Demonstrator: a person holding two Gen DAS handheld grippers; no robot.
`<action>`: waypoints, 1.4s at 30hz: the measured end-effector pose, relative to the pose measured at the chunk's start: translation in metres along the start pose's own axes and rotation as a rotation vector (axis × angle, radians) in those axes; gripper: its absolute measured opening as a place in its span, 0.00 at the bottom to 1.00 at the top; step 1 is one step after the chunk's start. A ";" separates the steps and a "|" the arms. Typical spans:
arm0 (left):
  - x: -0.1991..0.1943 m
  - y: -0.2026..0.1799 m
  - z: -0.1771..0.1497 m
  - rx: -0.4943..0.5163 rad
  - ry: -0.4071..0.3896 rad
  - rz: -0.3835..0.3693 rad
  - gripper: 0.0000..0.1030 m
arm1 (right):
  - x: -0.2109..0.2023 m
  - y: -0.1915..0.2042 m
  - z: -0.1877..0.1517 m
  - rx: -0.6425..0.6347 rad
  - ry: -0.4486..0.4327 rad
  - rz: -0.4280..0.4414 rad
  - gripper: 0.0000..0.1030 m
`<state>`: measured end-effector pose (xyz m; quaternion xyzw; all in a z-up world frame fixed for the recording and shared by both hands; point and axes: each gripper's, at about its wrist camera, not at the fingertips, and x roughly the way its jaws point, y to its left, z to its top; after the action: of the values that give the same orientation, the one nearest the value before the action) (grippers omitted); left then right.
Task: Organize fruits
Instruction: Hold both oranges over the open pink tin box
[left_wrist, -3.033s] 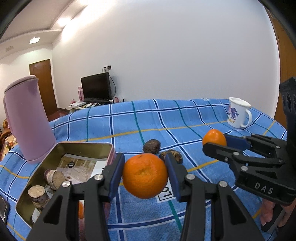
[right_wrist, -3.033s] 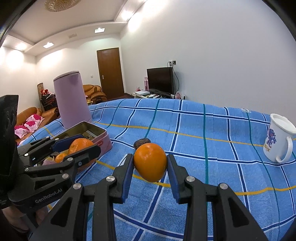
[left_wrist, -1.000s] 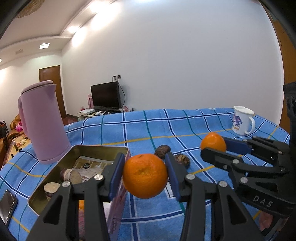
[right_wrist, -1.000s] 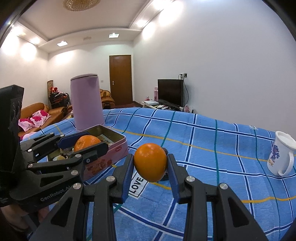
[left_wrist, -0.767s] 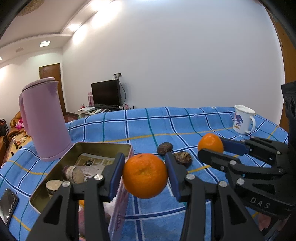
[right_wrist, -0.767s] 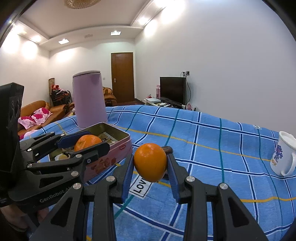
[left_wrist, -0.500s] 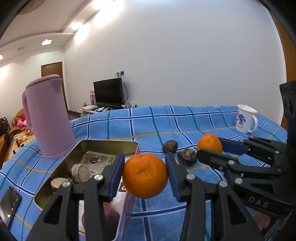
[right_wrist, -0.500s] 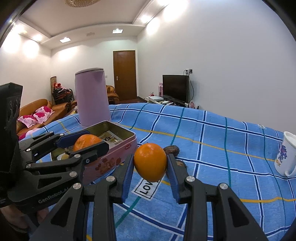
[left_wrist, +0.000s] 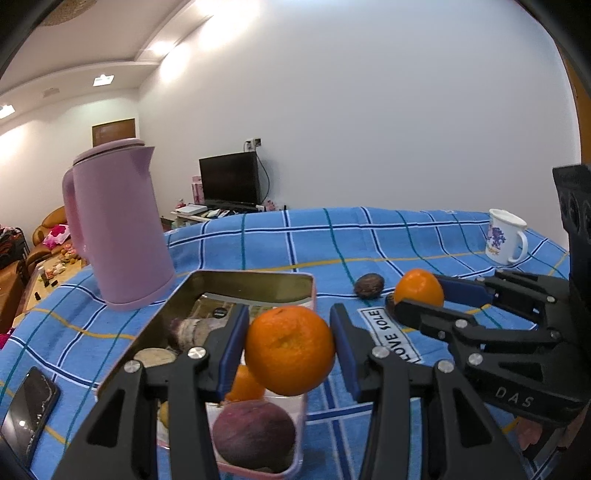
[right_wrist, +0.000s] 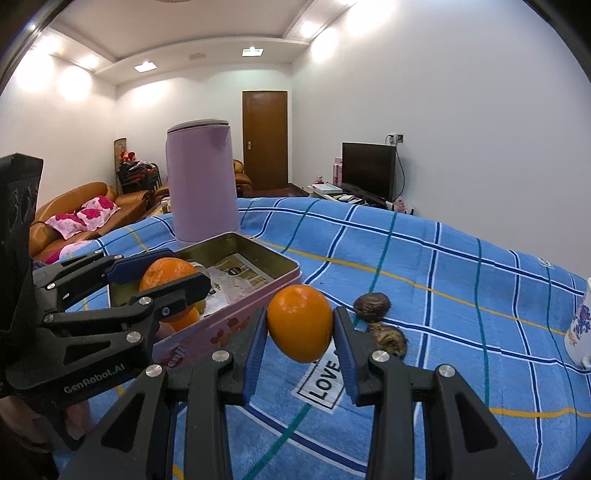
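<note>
Kettle (left_wrist: 118, 229) just behind tin (left_wrist: 258, 284)

Two oranges (left_wrist: 290, 349) (right_wrist: 299, 323) are bright orange — the cloth (left_wrist: 369, 236) is blue with stripes, the kettle (left_wrist: 118, 225) pink, the tin (right_wrist: 221, 332) pink — gold inside.

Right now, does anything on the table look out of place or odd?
Two dark, wrinkled fruits lie loose on the blue cloth, outside the tin that holds other fruit. A phone sits near the table's edge. Nothing looks spilled or damaged.
</note>
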<state>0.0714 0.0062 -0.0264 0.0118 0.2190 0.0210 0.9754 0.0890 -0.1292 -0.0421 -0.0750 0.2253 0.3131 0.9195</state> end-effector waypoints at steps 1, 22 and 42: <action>0.000 0.002 0.000 -0.001 0.001 0.004 0.46 | 0.001 0.002 0.001 -0.003 0.000 0.003 0.37; -0.003 0.058 -0.005 -0.054 0.017 0.101 0.46 | 0.024 0.036 0.011 -0.066 0.014 0.064 0.37; 0.004 0.084 -0.003 -0.072 0.054 0.160 0.46 | 0.038 0.064 0.020 -0.109 0.025 0.103 0.37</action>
<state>0.0704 0.0900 -0.0285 -0.0063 0.2425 0.1070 0.9642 0.0836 -0.0522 -0.0414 -0.1173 0.2230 0.3710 0.8938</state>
